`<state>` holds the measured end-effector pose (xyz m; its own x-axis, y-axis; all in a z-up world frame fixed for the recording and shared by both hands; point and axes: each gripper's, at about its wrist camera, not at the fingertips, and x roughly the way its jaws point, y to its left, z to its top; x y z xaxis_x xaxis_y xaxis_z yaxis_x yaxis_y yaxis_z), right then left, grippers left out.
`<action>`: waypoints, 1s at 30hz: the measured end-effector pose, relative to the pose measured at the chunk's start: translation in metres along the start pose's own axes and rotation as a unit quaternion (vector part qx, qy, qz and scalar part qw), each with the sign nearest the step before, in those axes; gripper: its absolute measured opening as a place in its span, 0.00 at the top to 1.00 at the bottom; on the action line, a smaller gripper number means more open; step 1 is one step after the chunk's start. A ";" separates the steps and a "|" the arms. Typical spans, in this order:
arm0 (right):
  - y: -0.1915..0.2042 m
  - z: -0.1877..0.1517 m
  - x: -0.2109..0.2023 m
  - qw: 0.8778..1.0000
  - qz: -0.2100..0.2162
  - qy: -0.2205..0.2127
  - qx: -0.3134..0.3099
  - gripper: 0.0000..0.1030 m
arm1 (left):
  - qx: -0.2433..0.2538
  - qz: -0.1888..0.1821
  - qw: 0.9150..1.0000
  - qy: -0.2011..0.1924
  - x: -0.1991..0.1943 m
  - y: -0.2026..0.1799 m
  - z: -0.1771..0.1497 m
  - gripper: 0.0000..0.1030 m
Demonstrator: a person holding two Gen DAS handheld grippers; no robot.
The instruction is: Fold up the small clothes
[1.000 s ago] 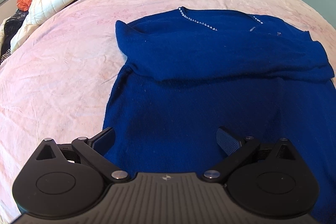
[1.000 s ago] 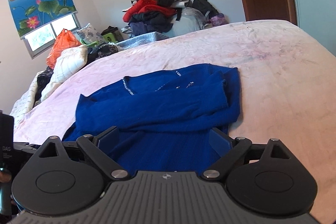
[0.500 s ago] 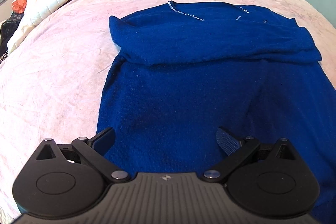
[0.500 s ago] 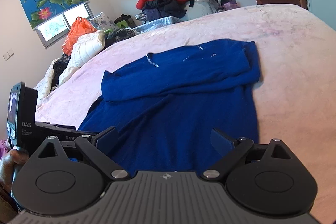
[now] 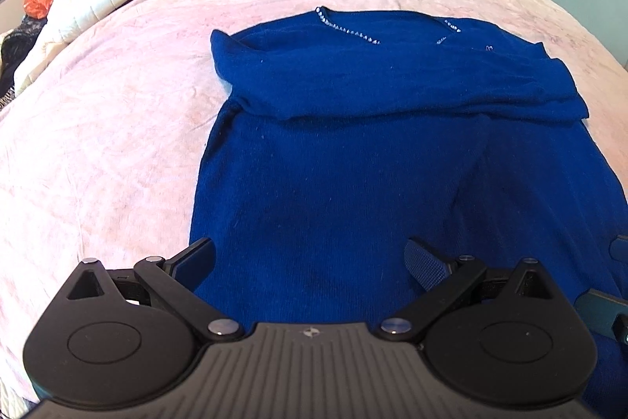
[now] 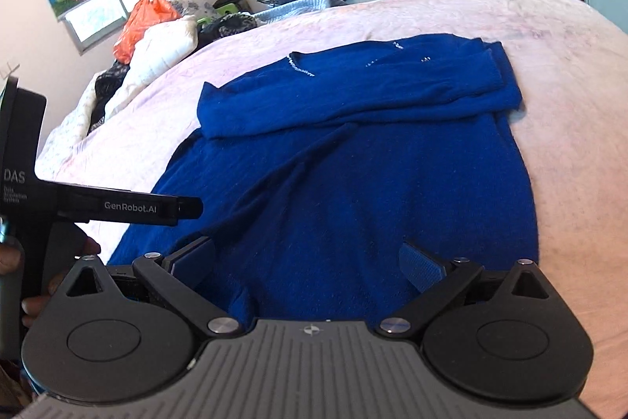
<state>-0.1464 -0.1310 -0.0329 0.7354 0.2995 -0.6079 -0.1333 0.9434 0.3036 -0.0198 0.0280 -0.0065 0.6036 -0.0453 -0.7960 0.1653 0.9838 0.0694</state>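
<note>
Both tongs have drawn back toward the blue sweater's (image 5: 353,152) near hem on the pink bed (image 5: 98,112). Left tongs (image 5: 310,258) gape empty; right tongs (image 6: 310,258) are opening, pinching nothing. Sleeves lie folded across the chest at upper centre, likely readying the bottom-up fold.

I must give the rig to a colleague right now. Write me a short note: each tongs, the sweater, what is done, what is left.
Left tongs: open, empty, over the blue sweater's near part.
Right tongs: jaws opening, nothing pinched, also above the near part.
Sweater: flat on the pink bed cover, neckline at the far end.
Done: sleeves laid across the chest.
Left: probably take the near hem with both tongs, fold it toward the neckline, then tidy.
</note>
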 end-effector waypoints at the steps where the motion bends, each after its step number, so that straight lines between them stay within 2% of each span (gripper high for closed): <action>1: 0.001 0.000 -0.002 1.000 0.002 -0.003 -0.006 0.02 | -0.002 -0.001 1.000 0.001 -0.001 0.002 -0.001 0.00; 5: -0.001 -0.004 -0.015 0.999 0.009 -0.023 -0.034 0.02 | -0.005 -0.001 1.000 0.001 -0.007 0.018 -0.009 0.00; 9: -0.016 -0.005 -0.028 0.999 0.004 -0.017 -0.034 0.02 | -0.010 0.004 1.000 0.007 -0.013 0.044 -0.024 0.00; 13: -0.040 -0.010 -0.044 1.000 0.005 -0.004 -0.011 0.02 | -0.027 -0.026 0.999 0.025 -0.019 0.076 -0.041 0.00; 17: -0.066 -0.017 -0.063 1.000 0.002 0.014 0.012 0.02 | -0.032 -0.042 0.998 0.019 -0.029 0.105 -0.055 0.00; 21: -0.088 -0.029 -0.078 0.999 0.018 0.040 0.021 0.05 | -0.033 -0.095 0.994 0.031 -0.033 0.120 -0.064 0.00; 26: -0.108 -0.045 -0.085 0.995 0.032 0.074 0.058 0.20 | -0.020 -0.171 0.984 0.055 -0.030 0.112 -0.078 0.00; 28: -0.108 -0.049 -0.086 0.994 0.043 0.075 0.059 0.21 | -0.018 -0.185 0.981 0.064 -0.025 0.105 -0.083 0.00; 30: -0.107 -0.050 -0.086 0.993 0.055 0.081 0.059 0.24 | -0.008 -0.176 0.983 0.057 -0.026 0.098 -0.086 0.00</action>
<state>-0.2285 -0.2504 -0.0500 0.6034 0.4284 -0.6726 -0.1222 0.8831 0.4529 -0.0868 0.1406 -0.0309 0.4206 -0.3639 -0.8311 0.3344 0.9137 -0.2308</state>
